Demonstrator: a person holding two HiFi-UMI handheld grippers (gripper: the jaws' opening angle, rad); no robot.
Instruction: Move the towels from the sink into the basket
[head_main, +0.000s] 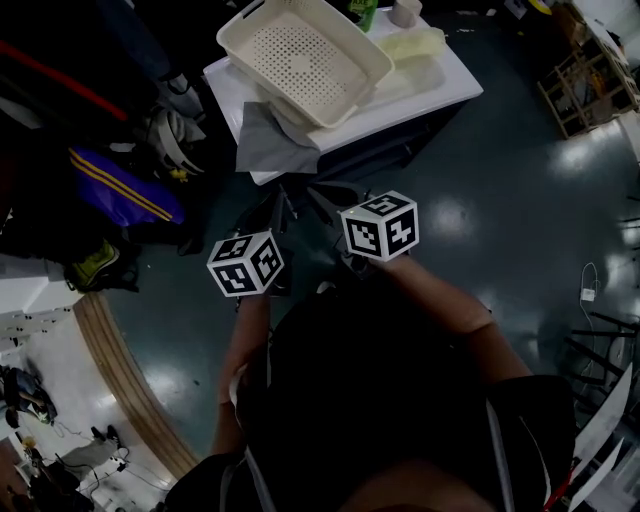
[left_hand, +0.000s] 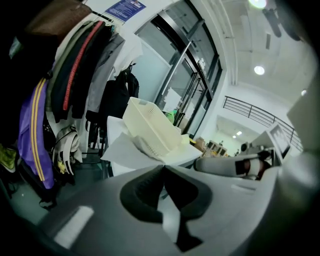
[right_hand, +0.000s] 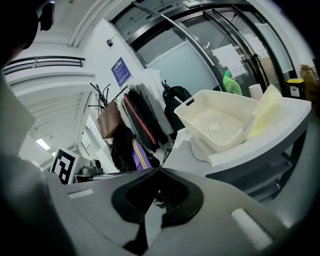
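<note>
You held both grippers low in front of your body, well apart from the sink (head_main: 440, 88). The left gripper (left_hand: 162, 166) had its dark, curved jaw pads closed tip to tip, with nothing between them. The right gripper (right_hand: 158, 170) was closed the same way and was also empty. The left marker cube (head_main: 246, 264) and the right marker cube (head_main: 380, 226) sat side by side above a glossy, dark teal floor (head_main: 520, 220).

The sink was a white, smooth-surfaced rectangular unit. The basket (head_main: 297, 52) rested on it at a tilt. It was a cream, rigid plastic tray with rounded corners, a perforated bottom and slotted walls. A grey towel (head_main: 270, 140) of matte cloth emerged from under the basket's near corner and hung over the sink's front edge in flat, angular folds. A pale yellow towel (head_main: 410, 45), soft and rumpled, lay on the sink against the basket's right wall. Neither towel was inside the basket.
</note>
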